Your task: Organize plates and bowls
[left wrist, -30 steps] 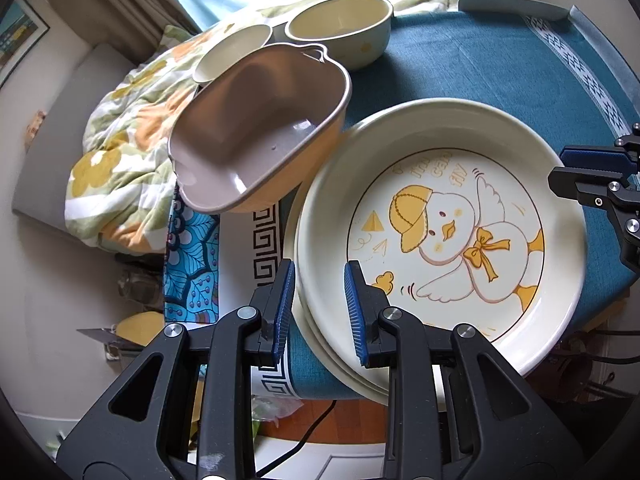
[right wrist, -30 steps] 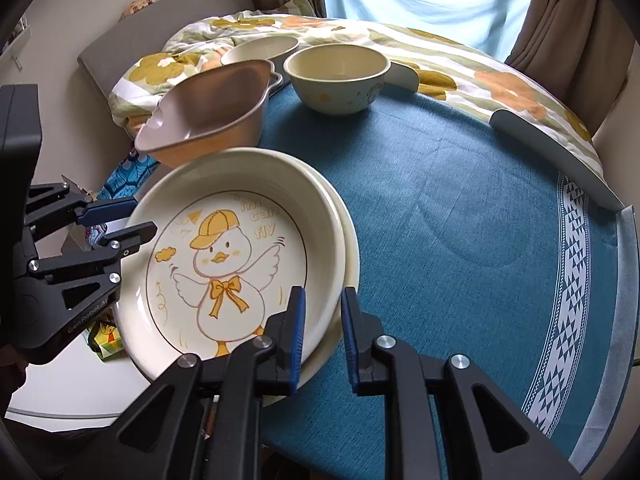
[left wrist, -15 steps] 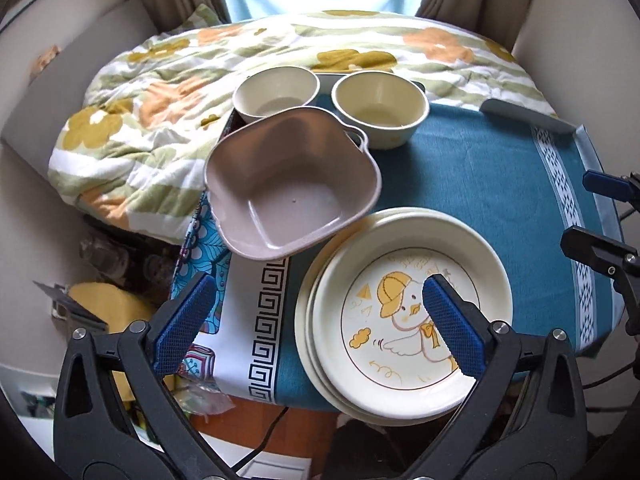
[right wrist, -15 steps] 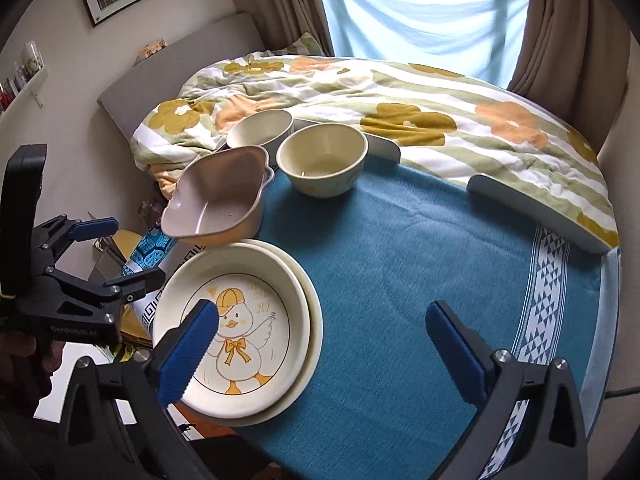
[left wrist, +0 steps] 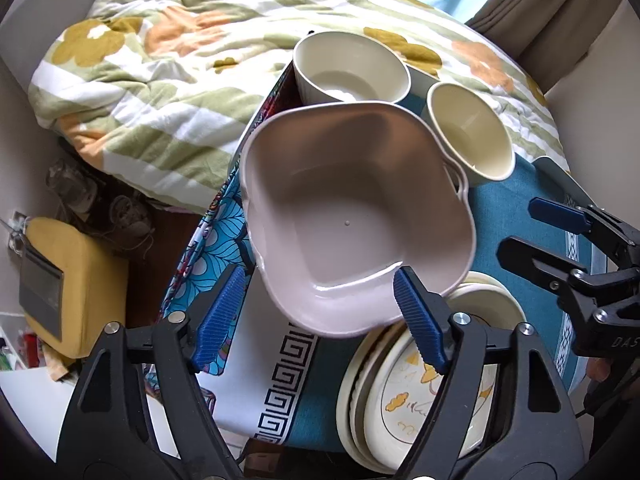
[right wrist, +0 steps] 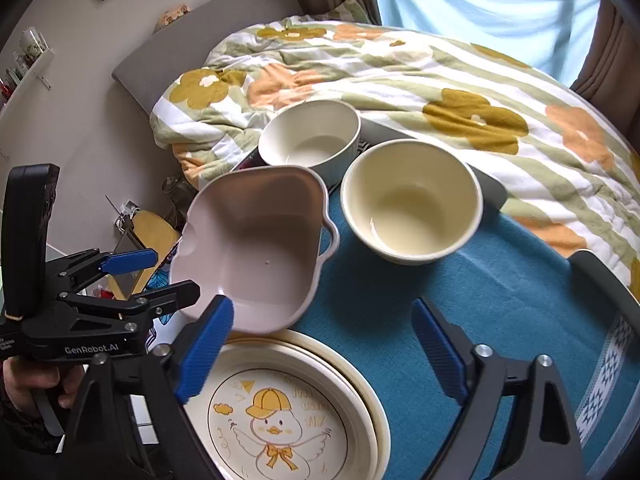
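Note:
A pink squarish bowl [left wrist: 352, 220] with small handles stands on the teal tablecloth; it also shows in the right wrist view [right wrist: 256, 248]. My left gripper [left wrist: 320, 320] is open, its fingers either side of the bowl's near rim. Two cream bowls stand behind: a white-cream one [left wrist: 352, 68] [right wrist: 310, 140] and a yellower one [left wrist: 470, 140] [right wrist: 412, 208]. A stack of cream plates, the top one with a duck drawing [right wrist: 280, 412] [left wrist: 420, 392], lies at the table's near edge. My right gripper [right wrist: 320, 352] is open and empty above the plates.
A flowered quilt [right wrist: 400, 72] covers the bed beyond the table. A patterned cloth [left wrist: 212, 248] hangs off the table's left edge. A yellow cushion [left wrist: 68, 280] lies on the floor at left. The teal tablecloth [right wrist: 500, 300] extends to the right.
Both grippers were shut by the plate stack's rim, then opened and pulled back. Now the left one has moved forward to the pink bowl; the right has moved closer over the plates.

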`<state>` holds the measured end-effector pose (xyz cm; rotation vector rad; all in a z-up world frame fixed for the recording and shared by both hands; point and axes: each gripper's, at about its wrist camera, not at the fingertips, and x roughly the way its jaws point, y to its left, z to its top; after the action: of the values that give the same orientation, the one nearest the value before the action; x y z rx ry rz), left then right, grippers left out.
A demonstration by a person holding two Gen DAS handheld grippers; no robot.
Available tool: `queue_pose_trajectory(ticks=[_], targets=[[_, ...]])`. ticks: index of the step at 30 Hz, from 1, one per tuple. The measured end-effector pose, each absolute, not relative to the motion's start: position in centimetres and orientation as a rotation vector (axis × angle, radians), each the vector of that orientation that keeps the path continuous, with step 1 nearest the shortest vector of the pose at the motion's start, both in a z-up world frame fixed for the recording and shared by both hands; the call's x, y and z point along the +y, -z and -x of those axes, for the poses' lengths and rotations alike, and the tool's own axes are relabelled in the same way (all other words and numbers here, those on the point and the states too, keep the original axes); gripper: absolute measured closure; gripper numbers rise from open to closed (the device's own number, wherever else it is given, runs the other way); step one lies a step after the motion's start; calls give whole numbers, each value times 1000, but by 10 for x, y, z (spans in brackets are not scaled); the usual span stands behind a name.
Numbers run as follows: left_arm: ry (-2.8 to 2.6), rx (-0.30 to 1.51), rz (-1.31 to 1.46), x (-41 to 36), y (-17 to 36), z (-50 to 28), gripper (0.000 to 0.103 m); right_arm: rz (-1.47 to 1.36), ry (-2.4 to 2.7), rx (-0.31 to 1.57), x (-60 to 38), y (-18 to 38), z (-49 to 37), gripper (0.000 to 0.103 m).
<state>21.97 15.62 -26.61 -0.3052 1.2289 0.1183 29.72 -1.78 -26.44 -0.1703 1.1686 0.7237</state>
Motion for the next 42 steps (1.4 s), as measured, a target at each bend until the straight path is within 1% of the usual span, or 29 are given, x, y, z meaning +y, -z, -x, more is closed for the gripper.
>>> queue_pose_trajectory(ticks=[1, 2, 3, 5, 7, 9, 10, 11, 13, 16, 20, 29, 33, 37, 42], targets=[[-116, 1241, 311, 158, 273, -224, 39, 174, -728, 1193, -11, 273, -302, 36], [-116, 1254, 313, 160, 278, -228, 43, 175, -733, 1213, -6, 282, -306, 40], [-110, 1262, 316, 162, 283, -233, 46, 176, -738, 1231, -2, 290, -309, 46], [-104, 1273, 321, 164, 291, -240, 53, 179, -744, 1256, 7, 301, -315, 52], [-95, 1282, 319, 168, 296, -245, 57, 181, -751, 1271, 13, 309, -319, 66], [-94, 1285, 309, 170, 300, -251, 68, 184, -753, 1286, 18, 316, -322, 74], [-101, 1288, 297, 171, 301, -254, 73, 182, -753, 1290, 19, 318, -322, 76], [-105, 1285, 287, 172, 301, -255, 76, 192, -741, 1288, 21, 320, -324, 78], [-104, 1281, 281, 175, 300, -257, 79, 206, -725, 1288, 21, 323, -325, 82], [-101, 1269, 267, 176, 297, -257, 80, 189, -715, 1293, 20, 324, -326, 85], [-107, 1239, 213, 169, 283, -253, 80, 197, -705, 1268, 20, 318, -321, 85], [-128, 1149, 170, 138, 225, -227, 80, 158, -723, 1187, -8, 273, -295, 85], [-116, 1105, 156, 102, 197, -208, 80, 144, -712, 1142, -39, 247, -274, 85], [-61, 1076, 137, 49, 177, -193, 80, 134, -660, 1105, -87, 222, -249, 85], [45, 1063, 108, -26, 171, -176, 80, 101, -554, 1082, -159, 204, -218, 85]])
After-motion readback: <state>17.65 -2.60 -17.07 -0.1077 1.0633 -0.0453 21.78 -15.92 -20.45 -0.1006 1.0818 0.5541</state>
